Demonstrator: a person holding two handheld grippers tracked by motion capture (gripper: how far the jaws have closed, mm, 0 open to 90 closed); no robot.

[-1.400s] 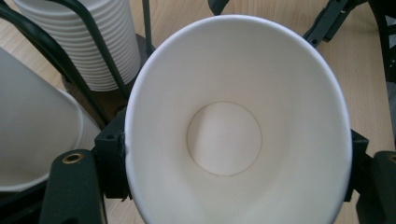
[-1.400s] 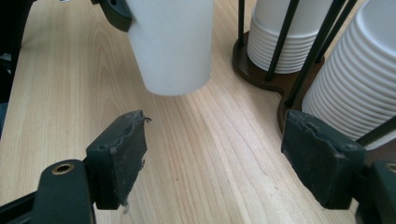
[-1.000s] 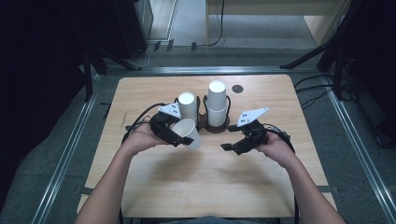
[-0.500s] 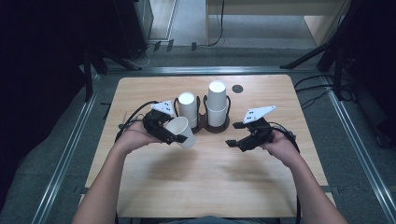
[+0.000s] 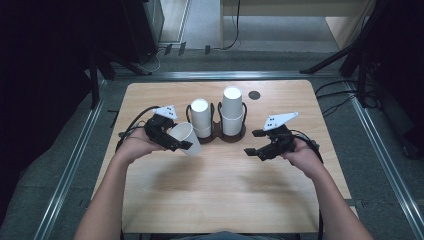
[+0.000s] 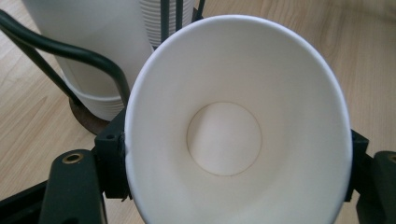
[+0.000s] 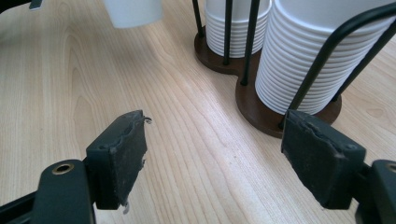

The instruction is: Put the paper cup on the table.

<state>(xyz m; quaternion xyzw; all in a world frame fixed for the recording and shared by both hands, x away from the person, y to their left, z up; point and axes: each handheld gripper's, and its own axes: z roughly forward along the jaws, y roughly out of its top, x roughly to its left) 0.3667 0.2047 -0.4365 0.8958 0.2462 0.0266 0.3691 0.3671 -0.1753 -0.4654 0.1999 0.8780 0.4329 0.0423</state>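
Observation:
A white paper cup (image 5: 189,137) lies on its side between the jaws of my left gripper (image 5: 176,141), which is shut on it just left of the cup holder. In the left gripper view the cup (image 6: 233,140) has its mouth toward the camera, and the pads squeeze its rim into an oval. The wire holder (image 5: 218,134) carries two upside-down stacks of white cups, a shorter one (image 5: 200,117) and a taller one (image 5: 232,111). My right gripper (image 5: 251,142) hovers right of the holder, open with nothing between its pads (image 7: 119,154).
The holder's brown base (image 7: 261,107) and black wire uprights stand close ahead of the right gripper. A small black round disc (image 5: 254,94) sits on the wooden table (image 5: 220,200) behind the holder. Dark floor and metal rails surround the table.
My left gripper has carried the cup a little to the left, away from the front of the holder. The right gripper has stayed nearly where it was.

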